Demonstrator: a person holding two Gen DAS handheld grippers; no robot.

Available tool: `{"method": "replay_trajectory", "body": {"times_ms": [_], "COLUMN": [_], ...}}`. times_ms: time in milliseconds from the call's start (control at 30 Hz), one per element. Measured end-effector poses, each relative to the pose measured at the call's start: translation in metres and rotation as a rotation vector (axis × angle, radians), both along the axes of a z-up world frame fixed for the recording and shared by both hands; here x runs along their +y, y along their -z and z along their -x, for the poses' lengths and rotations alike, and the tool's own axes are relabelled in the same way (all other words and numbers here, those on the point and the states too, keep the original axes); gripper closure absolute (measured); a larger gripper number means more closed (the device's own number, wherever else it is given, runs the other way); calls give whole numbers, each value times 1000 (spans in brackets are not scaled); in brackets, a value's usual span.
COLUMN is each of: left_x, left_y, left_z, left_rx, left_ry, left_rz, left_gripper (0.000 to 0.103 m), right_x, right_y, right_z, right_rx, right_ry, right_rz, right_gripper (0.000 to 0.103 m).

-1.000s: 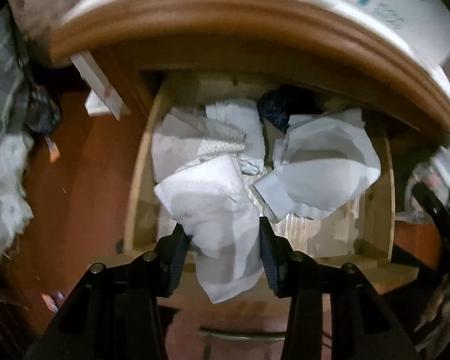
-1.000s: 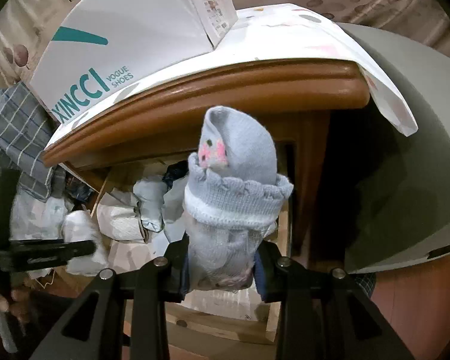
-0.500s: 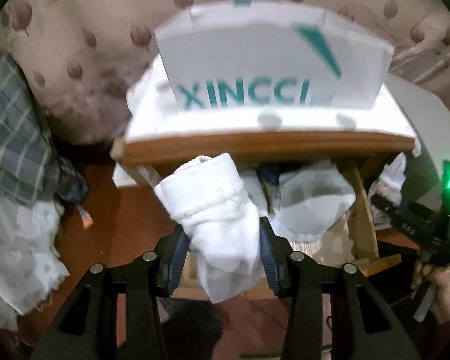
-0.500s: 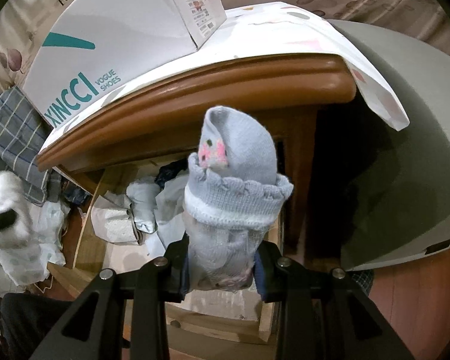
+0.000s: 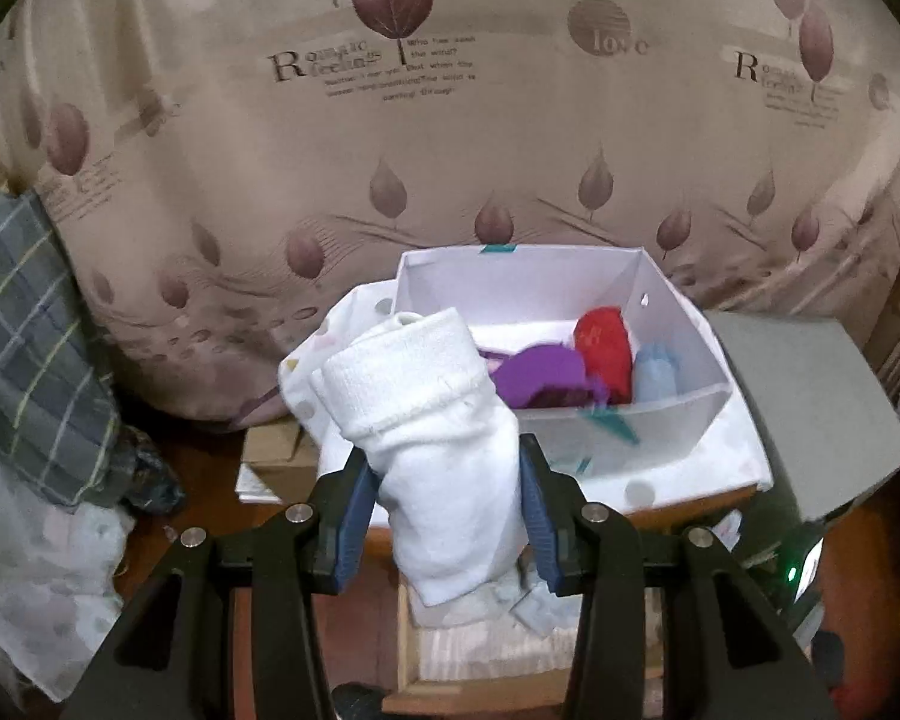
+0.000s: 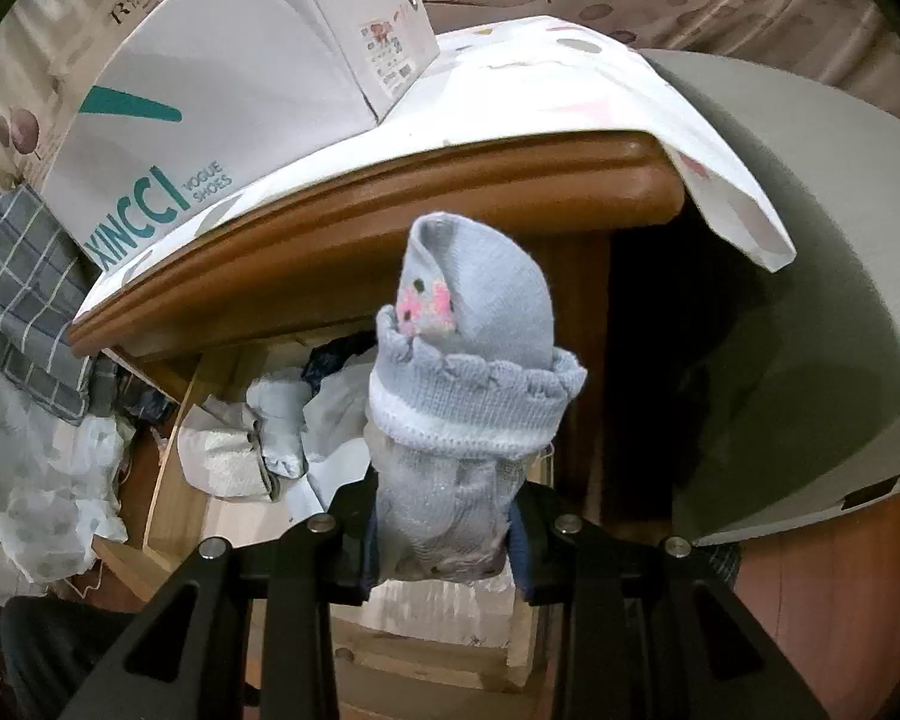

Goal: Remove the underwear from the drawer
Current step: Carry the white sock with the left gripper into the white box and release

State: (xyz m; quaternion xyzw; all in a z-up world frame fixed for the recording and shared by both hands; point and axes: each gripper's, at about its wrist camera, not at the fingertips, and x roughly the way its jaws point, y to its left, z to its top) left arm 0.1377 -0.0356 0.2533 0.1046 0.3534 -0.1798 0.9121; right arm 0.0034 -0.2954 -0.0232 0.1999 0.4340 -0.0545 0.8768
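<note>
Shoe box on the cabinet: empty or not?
Not empty. The open shoe box holds a purple piece, a red roll and a light blue roll.

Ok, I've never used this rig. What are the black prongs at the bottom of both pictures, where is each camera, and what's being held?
There is no robot arm: a person carries a two-finger gripper in each hand, and each picture comes from a fisheye camera on one of them, looking along its fingers. The black prongs are those fingers.

Left wrist view: the left gripper is shut on a rolled white ribbed cloth bundle, held in front of an open white cardboard shoe box containing red, purple and pale blue items.

Right wrist view: the right gripper is shut on a rolled pale blue knitted bundle with a pink patch. Behind it sits the open wooden drawer, with more light-coloured cloth inside, under the wooden cabinet top.
</note>
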Motion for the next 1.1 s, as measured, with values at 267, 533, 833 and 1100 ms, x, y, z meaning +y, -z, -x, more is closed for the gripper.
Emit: {"method": "replay_trajectory", "body": {"times_ms": [267,533,833,1100], "left_x": [-32,-52,-64,-65], "left_y": [12,45,86,105], "left_z": [-73,-127,-160,-173], "left_rx": [74,124,190,221], "left_ry": [1,-39,-45,-78], "left_rz": [7,-48,-94,-122], "left_gripper": [62,62,61,53], "right_x": [0,-23,-27,-26], "right_y": [-11,-16,-16,-15], "right_z": [4,14,14,10], "right_rx": [-34,-47,-45,-38], "right_ry": [52,173,175,167], "right_rz": [132,155,154,148], "right_gripper": [70,70,70,70]}}
